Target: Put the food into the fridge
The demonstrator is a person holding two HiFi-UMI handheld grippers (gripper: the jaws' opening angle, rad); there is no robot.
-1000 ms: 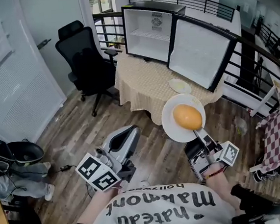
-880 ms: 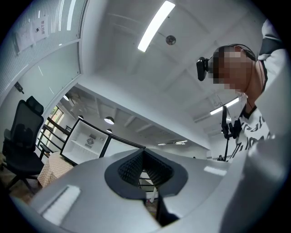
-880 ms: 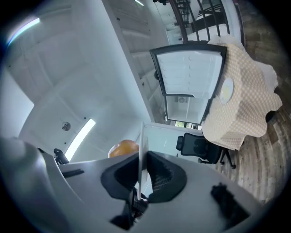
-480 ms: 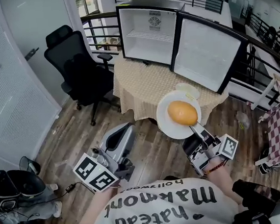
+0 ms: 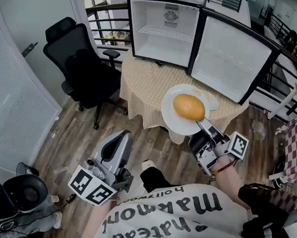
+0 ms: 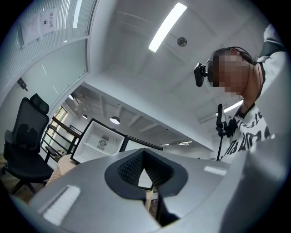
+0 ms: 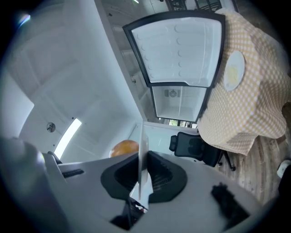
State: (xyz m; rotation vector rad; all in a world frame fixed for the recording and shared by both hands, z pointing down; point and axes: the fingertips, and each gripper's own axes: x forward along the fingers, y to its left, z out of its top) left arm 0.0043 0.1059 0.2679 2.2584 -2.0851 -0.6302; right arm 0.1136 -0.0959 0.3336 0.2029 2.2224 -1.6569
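The right tool [image 5: 201, 127] is clamped on the near rim of a round white plate [image 5: 172, 121]. In the right gripper view the rim sits thin and edge-on between the pads. A rounded orange-yellow piece of food [image 5: 188, 106] rests loose near the plate's middle, held over the near edge of the beige checked cloth-covered worktop [image 5: 145, 85].

The black-framed mini fridge with a white interior [image 5: 166, 28] stands at 12 o'clock from the plate, and its door [image 5: 234, 55] is swung wide at 1 o'clock. The left tool [image 5: 120, 140] hangs low at 8 o'clock, with its jaws together on nothing.

The grip is at one edge only, so the plate probably needs to travel level and slowly or the food could roll. A smaller pale plate [image 5: 211, 102] lies at 3 o'clock, partly under the carried one. Passing above it and entering the fridge straight, clear of the door, seems wise.
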